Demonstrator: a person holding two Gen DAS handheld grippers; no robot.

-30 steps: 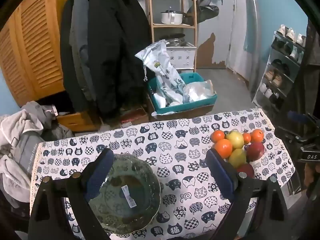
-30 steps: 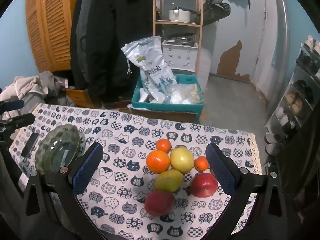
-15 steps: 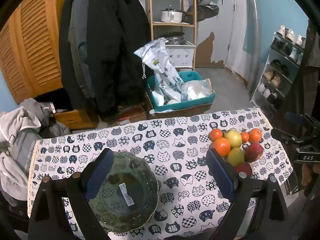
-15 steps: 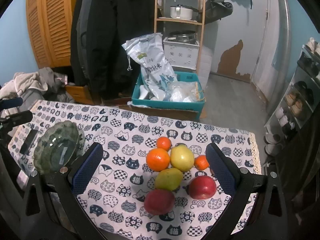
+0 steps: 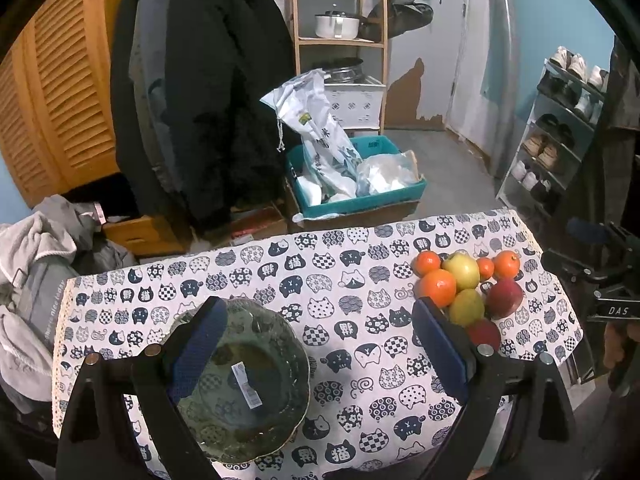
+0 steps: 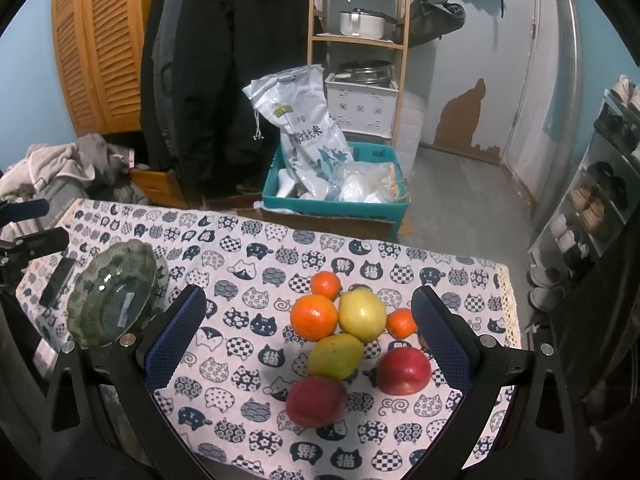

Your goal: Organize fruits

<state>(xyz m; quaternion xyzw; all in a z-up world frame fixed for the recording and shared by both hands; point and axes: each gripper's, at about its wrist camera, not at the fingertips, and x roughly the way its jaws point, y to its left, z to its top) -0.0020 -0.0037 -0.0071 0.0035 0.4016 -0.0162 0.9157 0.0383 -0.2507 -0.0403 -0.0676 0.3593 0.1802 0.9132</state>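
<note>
Several fruits lie in a cluster on the cat-print tablecloth (image 6: 248, 312): a big orange (image 6: 314, 317), a yellow-green apple (image 6: 362, 314), a second yellow-green fruit (image 6: 335, 356), two red apples (image 6: 403, 370) and small oranges. My right gripper (image 6: 309, 292) hovers open above this cluster with nothing between its fingers. In the left wrist view the same cluster (image 5: 460, 280) sits at the right. My left gripper (image 5: 318, 303) is open over the table. Its left finger crosses a green glass bowl (image 5: 280, 332) that holds only a sticker. From the right wrist, the bowl (image 6: 100, 288) is at the left.
Beyond the table's far edge stand a teal crate (image 6: 372, 204) with a rice bag, hanging dark coats (image 6: 224, 72) and a wooden shelf (image 6: 360, 40). A shoe rack (image 5: 560, 136) lines the right wall. A heap of clothes (image 5: 36, 248) lies left of the table.
</note>
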